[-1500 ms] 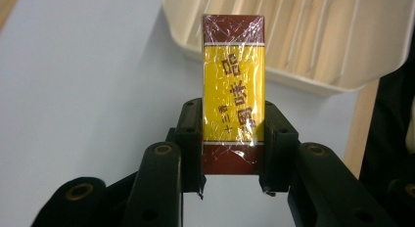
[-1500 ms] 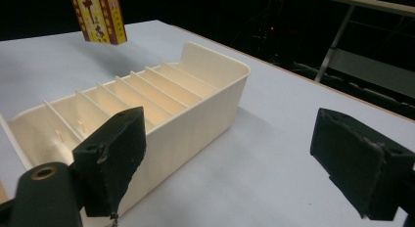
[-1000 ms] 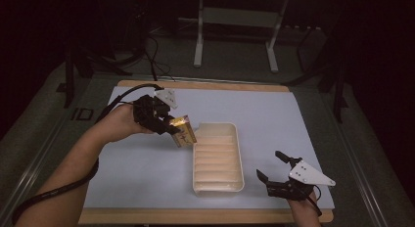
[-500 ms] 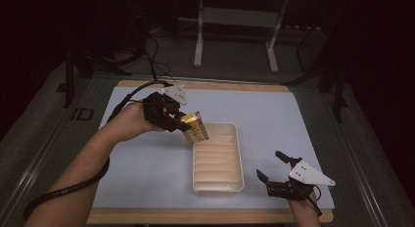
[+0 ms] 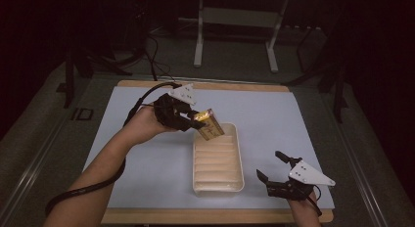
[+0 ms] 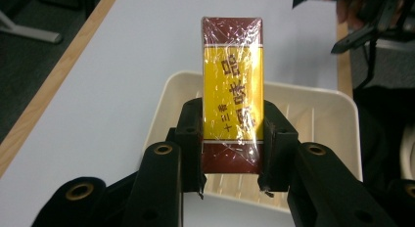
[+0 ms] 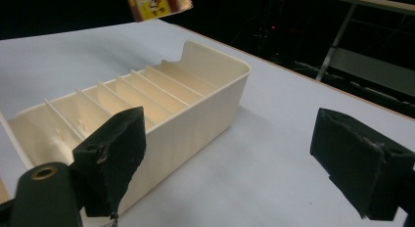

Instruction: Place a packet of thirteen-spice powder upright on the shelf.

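In the high view, the left gripper (image 5: 195, 120) is clamped on a yellow and dark red packet (image 5: 211, 128), which hangs tilted above the far end of the cream slotted tray (image 5: 239, 153). The tray lies lengthwise near the middle of the pale blue worktop (image 5: 303, 119), its near end close to the worktop's near edge. The right gripper (image 5: 274, 166) rests by the near right corner of the worktop, just beside the tray's near end, with its jaws spread apart and nothing between them. A black cable (image 5: 85, 188) trails from the left gripper along the person's forearm.

In the left gripper view, the two black jaws press on the long sides of the packet (image 6: 233, 85) near its dark red lower end (the wrap is shiny film over printed characters). The tray (image 6: 337, 109) sits below and behind it, and the right gripper (image 6: 362, 21) shows farther off at the top right.

In the right gripper view, the jaws stand wide apart and empty. The tray (image 7: 205, 109) fills the left half, its thin dividers forming narrow slots. The packet's lower end (image 7: 157, 3) hangs at the top edge, above the tray's far end.
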`<state>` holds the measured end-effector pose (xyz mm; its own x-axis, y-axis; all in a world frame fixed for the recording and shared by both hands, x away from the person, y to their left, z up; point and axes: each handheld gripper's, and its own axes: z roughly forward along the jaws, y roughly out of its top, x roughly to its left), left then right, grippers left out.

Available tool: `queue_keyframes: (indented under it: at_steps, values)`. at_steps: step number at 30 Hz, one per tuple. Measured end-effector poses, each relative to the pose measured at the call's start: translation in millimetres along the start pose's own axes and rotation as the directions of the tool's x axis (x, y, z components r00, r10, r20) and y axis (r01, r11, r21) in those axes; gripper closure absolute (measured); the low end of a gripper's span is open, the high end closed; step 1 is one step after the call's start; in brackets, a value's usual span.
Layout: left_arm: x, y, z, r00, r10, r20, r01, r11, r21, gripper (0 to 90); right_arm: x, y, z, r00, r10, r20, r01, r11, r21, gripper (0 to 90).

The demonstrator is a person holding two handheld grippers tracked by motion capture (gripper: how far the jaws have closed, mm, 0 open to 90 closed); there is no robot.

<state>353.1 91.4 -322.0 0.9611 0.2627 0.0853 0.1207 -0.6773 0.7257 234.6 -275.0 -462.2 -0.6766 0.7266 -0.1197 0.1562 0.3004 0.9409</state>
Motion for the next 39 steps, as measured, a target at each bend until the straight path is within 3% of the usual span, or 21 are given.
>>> queue_keyframes:
  at_steps: [8, 12, 18, 22, 27, 31, 39]
  values:
    - [8.5, -7.2, 22.1, 1.0, 0.008, -0.004, -0.008, 0.9998, -0.017, 68.1, 0.2, 0.0, -0.1, 1.0, -0.002, -0.003, 0.002, 1.0, 0.001, 13.3]
    - [17.0, -12.2, 32.8, 1.0, -0.004, 0.005, 0.004, 1.0, -0.005, 68.1, 0.2, -0.1, 0.1, 1.0, -0.002, -0.005, 0.002, 1.0, 0.001, 13.3]
    - [28.8, -18.3, 45.0, 0.9998, 0.009, -0.016, -0.009, 0.9999, 0.006, 68.1, 0.5, -0.1, 0.4, 1.0, -0.003, -0.009, 0.003, 1.0, 0.003, 13.3]
    - [34.2, -18.0, 51.3, 0.9998, 0.018, -0.003, -0.018, 0.9997, 0.014, 68.1, 0.5, -0.4, 0.5, 0.9999, -0.004, -0.01, 0.004, 1.0, 0.005, 13.3]
    - [37.0, -15.9, 56.4, 0.9965, 0.081, 0.019, -0.082, 0.9962, 0.031, 68.0, 1.0, -0.9, 0.7, 0.9999, 0.0, -0.015, 0.0, 1.0, 0.005, 13.3]
    - [38.4, -14.3, 60.2, 0.9942, 0.106, 0.018, -0.106, 0.9937, 0.035, 68.0, 0.9, -1.0, 0.8, 0.9999, 0.001, -0.017, 0.0, 1.0, 0.006, 13.3]
    - [44.4, -15.7, 66.2, 0.9932, 0.115, 0.014, -0.116, 0.9924, 0.04, 68.0, 0.8, -1.5, 1.2, 0.9998, -0.001, -0.019, 0.001, 1.0, 0.009, 13.3]
